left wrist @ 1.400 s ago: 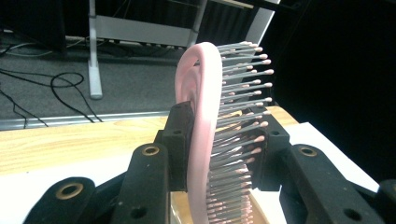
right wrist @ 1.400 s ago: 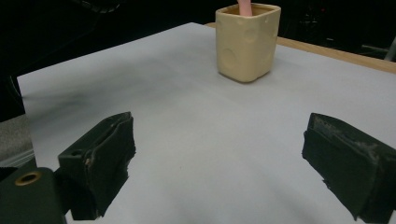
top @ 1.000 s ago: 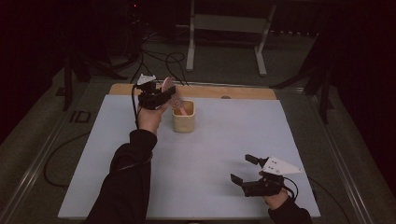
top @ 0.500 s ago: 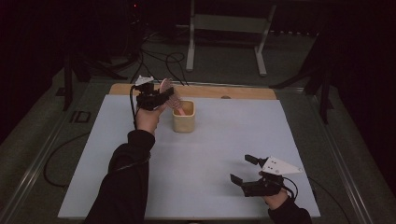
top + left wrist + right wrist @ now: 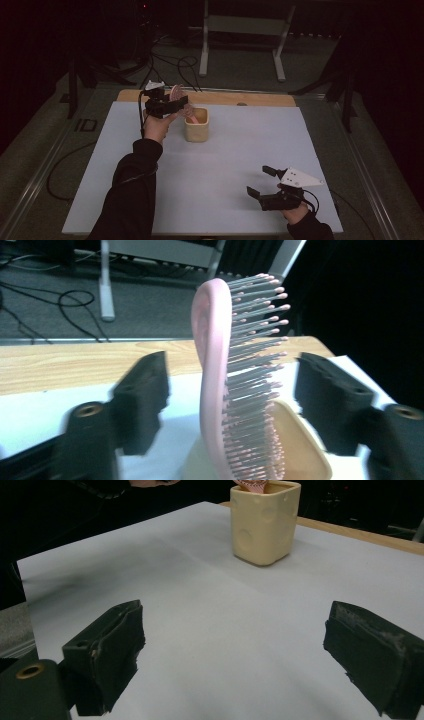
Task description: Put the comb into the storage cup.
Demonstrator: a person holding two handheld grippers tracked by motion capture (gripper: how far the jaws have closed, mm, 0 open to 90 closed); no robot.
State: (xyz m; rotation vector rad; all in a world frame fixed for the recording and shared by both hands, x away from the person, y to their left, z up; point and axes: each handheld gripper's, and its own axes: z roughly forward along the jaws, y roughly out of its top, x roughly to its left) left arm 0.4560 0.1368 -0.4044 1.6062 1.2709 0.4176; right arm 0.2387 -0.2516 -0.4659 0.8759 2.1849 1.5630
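Standing in the cup (image 5: 197, 131), brush (image 5: 220, 390) between parted left tongs (image 5: 232, 400).

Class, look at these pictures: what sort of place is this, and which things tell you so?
Probably a lab or workshop set up for recording: a white-topped table under dim light, loose cables on the floor, and a metal stand behind it.
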